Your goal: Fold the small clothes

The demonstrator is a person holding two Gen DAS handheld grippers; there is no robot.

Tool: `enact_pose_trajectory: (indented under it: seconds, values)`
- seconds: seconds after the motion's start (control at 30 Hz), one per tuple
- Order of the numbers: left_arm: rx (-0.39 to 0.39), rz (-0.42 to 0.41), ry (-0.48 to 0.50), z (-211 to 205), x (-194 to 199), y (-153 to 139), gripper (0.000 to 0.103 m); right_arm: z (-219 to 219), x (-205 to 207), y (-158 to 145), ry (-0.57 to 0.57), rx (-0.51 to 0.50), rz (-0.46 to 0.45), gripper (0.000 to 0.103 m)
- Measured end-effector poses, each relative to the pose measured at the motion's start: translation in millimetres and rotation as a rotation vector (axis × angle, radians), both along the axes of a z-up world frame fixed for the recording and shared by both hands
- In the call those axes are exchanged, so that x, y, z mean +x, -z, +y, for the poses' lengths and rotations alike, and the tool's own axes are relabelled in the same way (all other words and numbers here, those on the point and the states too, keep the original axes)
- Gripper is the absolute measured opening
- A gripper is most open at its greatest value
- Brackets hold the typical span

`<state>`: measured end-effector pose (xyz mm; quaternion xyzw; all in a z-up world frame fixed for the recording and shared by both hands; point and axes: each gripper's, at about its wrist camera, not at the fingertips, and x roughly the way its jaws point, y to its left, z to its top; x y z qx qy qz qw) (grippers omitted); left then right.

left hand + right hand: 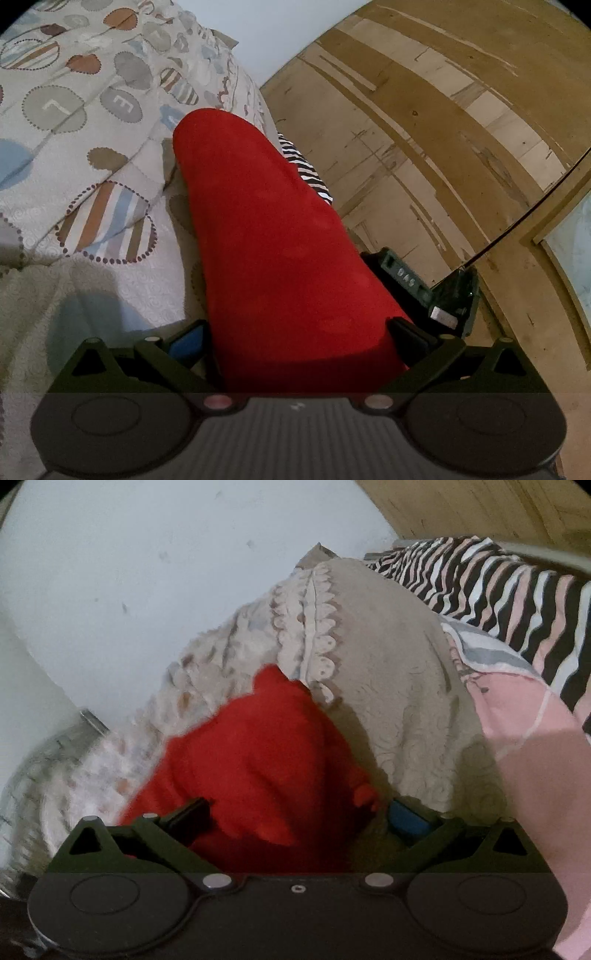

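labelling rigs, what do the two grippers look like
Both grippers, left and right, are black plastic with angled linkage arms, silver pivot pins and two round discs on the base. Each pair of jaws has one blue pad and one black.

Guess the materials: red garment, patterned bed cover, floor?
Red garment: soft matte cloth, probably fleece or brushed knit; it bunches softly in the right wrist view. Patterned bed cover: likely quilted cotton, with stitched swirl texture and printed shapes. Floor: looks like worn wood parquet, with visible plank seams and scuffs.

Plain red garment (273, 236), soft and bunched, draped lengthwise over the patterned bedspread (74, 147) near its edge.
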<state>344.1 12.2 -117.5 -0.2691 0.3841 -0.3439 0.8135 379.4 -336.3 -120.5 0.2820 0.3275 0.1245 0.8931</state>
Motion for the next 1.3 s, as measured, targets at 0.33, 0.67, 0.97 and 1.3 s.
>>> enact_pose_trajectory:
  seconds: [0.33, 0.67, 0.97, 1.3]
  values:
    - [-0.004, -0.003, 0.016, 1, 2, -3, 0.1, 10, -10, -10, 0.033, -0.026, -0.032, 0.068]
    - [-0.019, -0.062, 0.015, 11, -12, -15, 0.082, 32, -26, -44, 0.058, -0.107, -0.039, 0.043]
    - [-0.009, -0.141, -0.023, 41, -26, -41, 0.077, 71, -34, -80, 0.005, -0.153, -0.084, 0.041]
    - [0.045, -0.294, -0.153, 81, -38, -72, 0.076, 117, -15, -93, -0.038, -0.087, -0.154, 0.041]
